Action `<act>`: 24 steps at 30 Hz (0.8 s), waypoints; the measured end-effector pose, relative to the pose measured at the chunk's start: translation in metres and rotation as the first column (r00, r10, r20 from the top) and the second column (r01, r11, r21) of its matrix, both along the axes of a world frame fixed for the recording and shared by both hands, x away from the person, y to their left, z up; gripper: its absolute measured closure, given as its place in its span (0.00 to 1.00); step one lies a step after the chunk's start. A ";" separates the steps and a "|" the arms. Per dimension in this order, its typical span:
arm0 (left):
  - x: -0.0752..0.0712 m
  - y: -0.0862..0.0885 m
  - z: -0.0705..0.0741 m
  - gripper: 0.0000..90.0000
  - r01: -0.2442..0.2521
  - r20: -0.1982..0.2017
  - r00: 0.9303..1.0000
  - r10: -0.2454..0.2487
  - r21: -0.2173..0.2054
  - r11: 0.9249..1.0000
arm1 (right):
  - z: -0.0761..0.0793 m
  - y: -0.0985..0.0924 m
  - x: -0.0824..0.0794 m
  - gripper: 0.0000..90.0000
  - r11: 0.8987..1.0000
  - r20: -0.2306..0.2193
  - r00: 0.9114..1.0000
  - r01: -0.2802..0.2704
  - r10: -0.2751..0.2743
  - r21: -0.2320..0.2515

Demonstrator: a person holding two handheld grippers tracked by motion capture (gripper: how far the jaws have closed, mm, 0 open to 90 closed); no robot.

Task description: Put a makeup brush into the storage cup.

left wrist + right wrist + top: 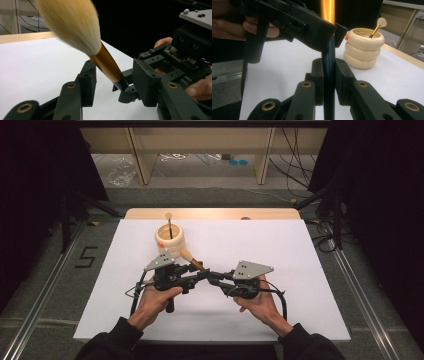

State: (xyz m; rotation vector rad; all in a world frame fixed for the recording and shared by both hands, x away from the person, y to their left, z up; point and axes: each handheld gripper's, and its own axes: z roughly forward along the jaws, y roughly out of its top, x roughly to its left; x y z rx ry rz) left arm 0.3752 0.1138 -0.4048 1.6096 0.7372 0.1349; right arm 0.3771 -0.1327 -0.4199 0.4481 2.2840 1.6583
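Nearest the lens in the right gripper view, the right claw (pixel 328 75) grips the dark lower handle of a brush (pixel 328 57), its two black pads pressed flat against it, the jaws narrow. In the high view the brush (pixel 192 259) lies over the middle of the white table (pixel 300 270), angled up toward 11 o'clock, held between both claws.

The left claw (pixel 116 75) stands half open around the brush's amber ferrule (pixel 106 62); I cannot tell whether its pads touch it. No earlier picture bears on its motion. The tuft (pixel 72 25) is pale, soft and bulbous, blurred close to the camera.

At 11 o'clock from the hands stands a cream holder (pixel 169 238) shaped like stacked rings, smooth and glossy, with a second slim brush (pixel 169 224) upright inside it. It stands apart from the claws.
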 end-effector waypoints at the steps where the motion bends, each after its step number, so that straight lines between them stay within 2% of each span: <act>1: -0.001 -0.001 0.000 0.63 -0.003 -0.012 1.000 0.003 -0.007 1.000 | 0.000 0.000 0.000 0.88 1.000 -0.001 1.000 -0.003 0.003 0.003; 17: 0.000 -0.002 -0.002 0.74 0.002 -0.020 1.000 -0.003 -0.020 1.000 | -0.001 0.001 0.000 0.88 1.000 -0.006 1.000 -0.007 0.007 0.014; 24: 0.000 -0.002 -0.002 0.79 0.007 -0.024 1.000 -0.008 -0.030 1.000 | 0.000 0.001 -0.001 0.88 1.000 -0.009 1.000 -0.005 0.005 0.000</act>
